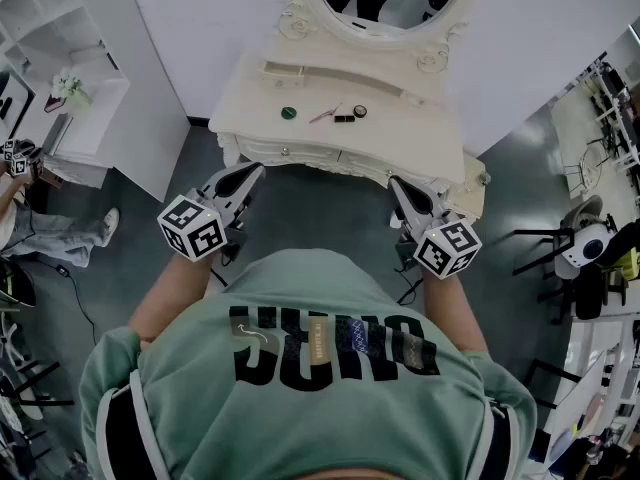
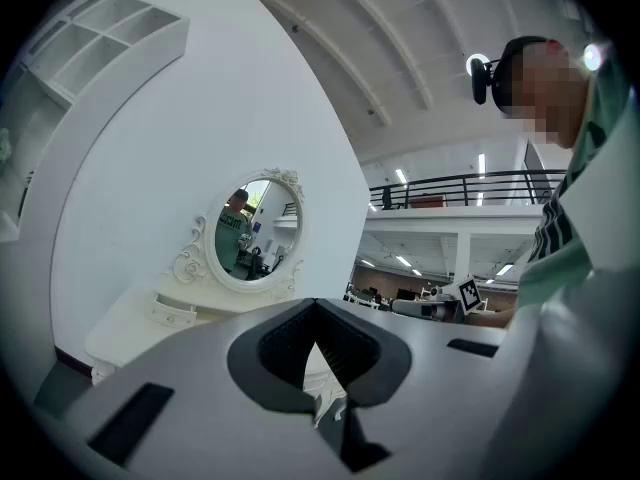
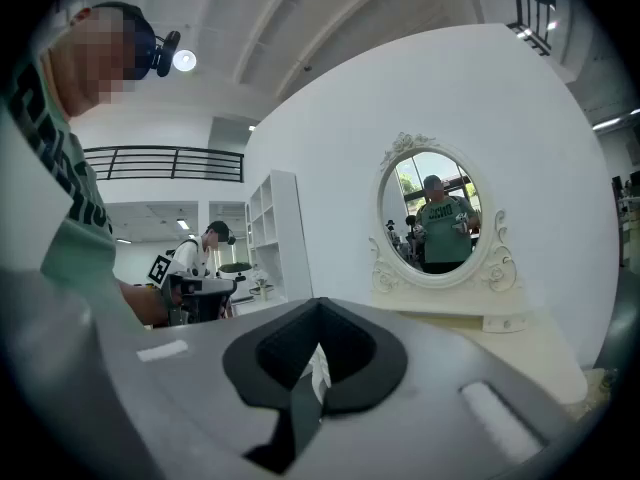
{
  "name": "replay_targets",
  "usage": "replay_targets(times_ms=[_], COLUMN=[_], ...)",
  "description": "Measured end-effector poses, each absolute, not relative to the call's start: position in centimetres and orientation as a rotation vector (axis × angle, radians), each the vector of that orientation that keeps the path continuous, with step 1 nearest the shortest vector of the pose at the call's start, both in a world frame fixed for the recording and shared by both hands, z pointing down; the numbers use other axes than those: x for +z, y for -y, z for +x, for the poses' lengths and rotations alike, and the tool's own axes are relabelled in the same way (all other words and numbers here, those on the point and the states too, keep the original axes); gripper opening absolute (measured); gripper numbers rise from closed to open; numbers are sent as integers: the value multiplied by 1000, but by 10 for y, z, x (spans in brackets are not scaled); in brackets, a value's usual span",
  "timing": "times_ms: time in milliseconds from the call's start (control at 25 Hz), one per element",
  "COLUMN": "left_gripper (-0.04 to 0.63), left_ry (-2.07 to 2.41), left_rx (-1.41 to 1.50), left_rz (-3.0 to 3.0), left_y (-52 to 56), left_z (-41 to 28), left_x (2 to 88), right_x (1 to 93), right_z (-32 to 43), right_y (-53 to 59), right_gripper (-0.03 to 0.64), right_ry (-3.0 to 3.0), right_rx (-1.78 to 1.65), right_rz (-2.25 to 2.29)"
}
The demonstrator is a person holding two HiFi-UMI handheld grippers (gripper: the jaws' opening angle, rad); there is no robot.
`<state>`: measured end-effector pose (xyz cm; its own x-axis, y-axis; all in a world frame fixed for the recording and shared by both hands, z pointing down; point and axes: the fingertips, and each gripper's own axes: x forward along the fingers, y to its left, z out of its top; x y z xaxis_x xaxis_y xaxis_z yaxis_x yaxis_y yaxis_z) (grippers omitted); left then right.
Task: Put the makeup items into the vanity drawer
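Both pairs of jaws are closed on nothing: left gripper (image 1: 252,171) centre left, right gripper (image 1: 397,185) centre right, both apart from the vanity (image 1: 250,98). Four makeup items lie on its top, upper centre: green compact (image 1: 289,113), pink pencil (image 1: 325,114), black tube (image 1: 344,118), round pot (image 1: 360,111).

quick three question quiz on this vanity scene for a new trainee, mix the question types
1. True or false: the small round green item lies on top of the cream-white carved vanity table.
2. The left gripper holds: A a red sponge; B nothing; C a glass bottle.
3. Fill in: the right gripper has its jaws ____ (apart/together).
Key: 1 true; 2 B; 3 together.
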<state>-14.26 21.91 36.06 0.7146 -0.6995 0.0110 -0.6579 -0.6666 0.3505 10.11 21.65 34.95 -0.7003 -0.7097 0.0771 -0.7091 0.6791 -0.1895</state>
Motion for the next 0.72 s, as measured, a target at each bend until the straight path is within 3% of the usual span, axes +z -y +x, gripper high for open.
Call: replay_targets(times_ms=[720], left_gripper=[4], left_ry=[1083], left_rx=[-159], left_rz=[2585], left_y=[-224], left_z=[-116], left_x=[360], right_x=[348], right_z=[120], right_y=[-217], right_gripper=[9], right_ry=[-2893], right_rx=[-300], right_rz=[-1203])
